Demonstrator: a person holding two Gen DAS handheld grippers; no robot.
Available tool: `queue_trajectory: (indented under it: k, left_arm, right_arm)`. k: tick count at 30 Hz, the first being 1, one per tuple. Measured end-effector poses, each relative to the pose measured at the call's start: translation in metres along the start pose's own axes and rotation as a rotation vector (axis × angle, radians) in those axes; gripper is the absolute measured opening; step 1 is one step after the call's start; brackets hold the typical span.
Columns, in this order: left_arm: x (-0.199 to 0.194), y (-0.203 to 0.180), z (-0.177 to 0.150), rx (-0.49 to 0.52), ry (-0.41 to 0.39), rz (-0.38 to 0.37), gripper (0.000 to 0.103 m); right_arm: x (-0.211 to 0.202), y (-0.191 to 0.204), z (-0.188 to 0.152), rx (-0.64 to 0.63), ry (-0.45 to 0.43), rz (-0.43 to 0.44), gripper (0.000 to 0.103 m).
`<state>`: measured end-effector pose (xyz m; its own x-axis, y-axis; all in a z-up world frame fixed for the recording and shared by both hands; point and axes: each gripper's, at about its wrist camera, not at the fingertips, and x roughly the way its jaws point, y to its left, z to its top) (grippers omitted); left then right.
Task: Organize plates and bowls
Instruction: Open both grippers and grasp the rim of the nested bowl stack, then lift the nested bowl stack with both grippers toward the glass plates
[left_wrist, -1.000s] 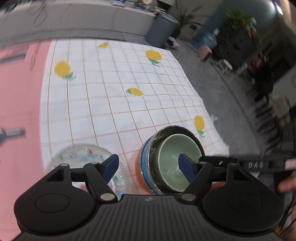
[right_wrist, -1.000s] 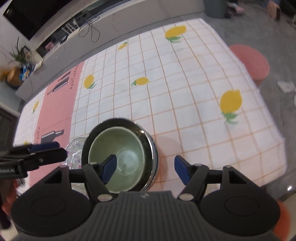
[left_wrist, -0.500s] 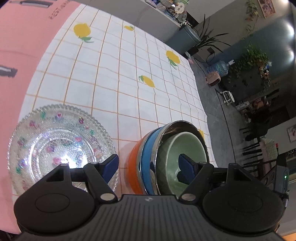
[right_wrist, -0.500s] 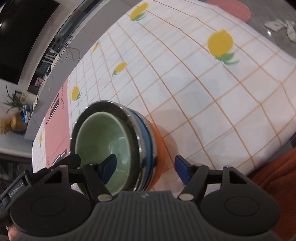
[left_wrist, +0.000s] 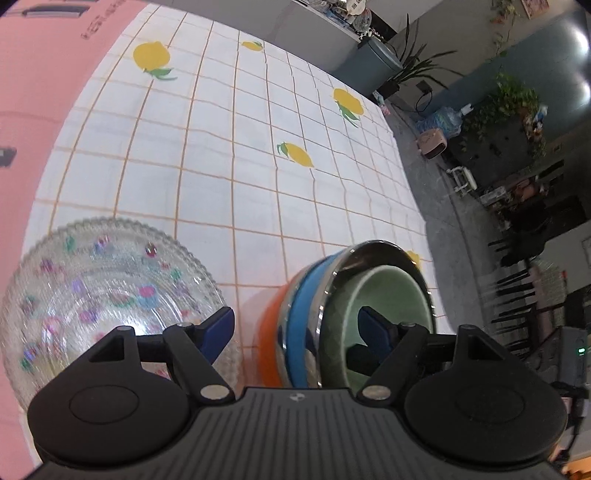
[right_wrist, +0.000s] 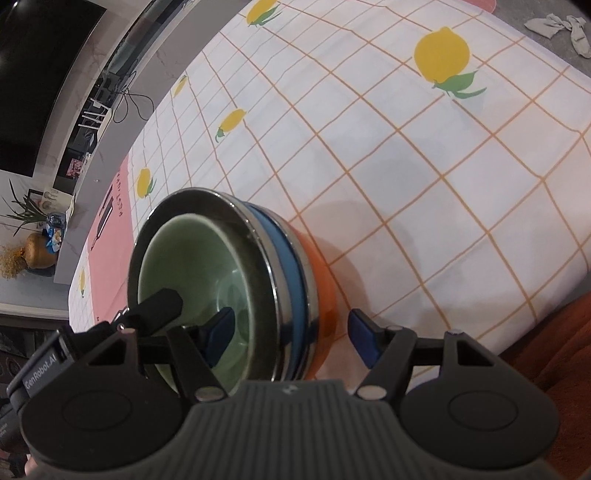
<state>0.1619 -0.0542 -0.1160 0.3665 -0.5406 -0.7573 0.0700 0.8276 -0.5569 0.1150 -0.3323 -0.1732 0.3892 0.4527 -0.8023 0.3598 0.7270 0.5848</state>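
**Both grippers straddle the bowl stack**

The nested bowls (left_wrist: 314, 325) (green inside steel, blue, orange) sit on the tablecloth (left_wrist: 229, 166) near its edge, beside the glass plate (left_wrist: 103, 280). The left gripper (left_wrist: 295, 326) and right gripper (right_wrist: 291, 334) each stand open across opposite rims, pads not pressing.

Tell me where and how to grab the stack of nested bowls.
Grip the stack of nested bowls by opposite rims, from above. Each tongs already straddles the wall, one finger inside the green bowl and one outside: right tongs, left tongs. The flared steel rim probably gives purchase.
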Motion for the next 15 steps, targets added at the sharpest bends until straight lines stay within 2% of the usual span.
queue_trajectory:
  k: [3,7,12,15]
  left_arm:
    - [-0.001,-0.005,0.003,0.044,-0.003,-0.004,0.088]
    - [-0.002,-0.014,0.01,0.085,0.034,-0.038,0.084]
    - [0.011,-0.017,0.015,0.131,0.118,-0.015,0.084]
    - [0.016,-0.015,0.018,0.131,0.126,-0.008,0.084]
  right_arm:
    - [-0.002,-0.001,0.0,0.002,-0.004,0.007,0.068]
    - [-0.006,-0.005,0.001,0.009,-0.009,0.006,0.068]
    - [-0.011,-0.008,0.002,0.019,-0.02,0.009,0.068]
    - [-0.011,-0.009,0.001,0.03,-0.014,0.017,0.068]
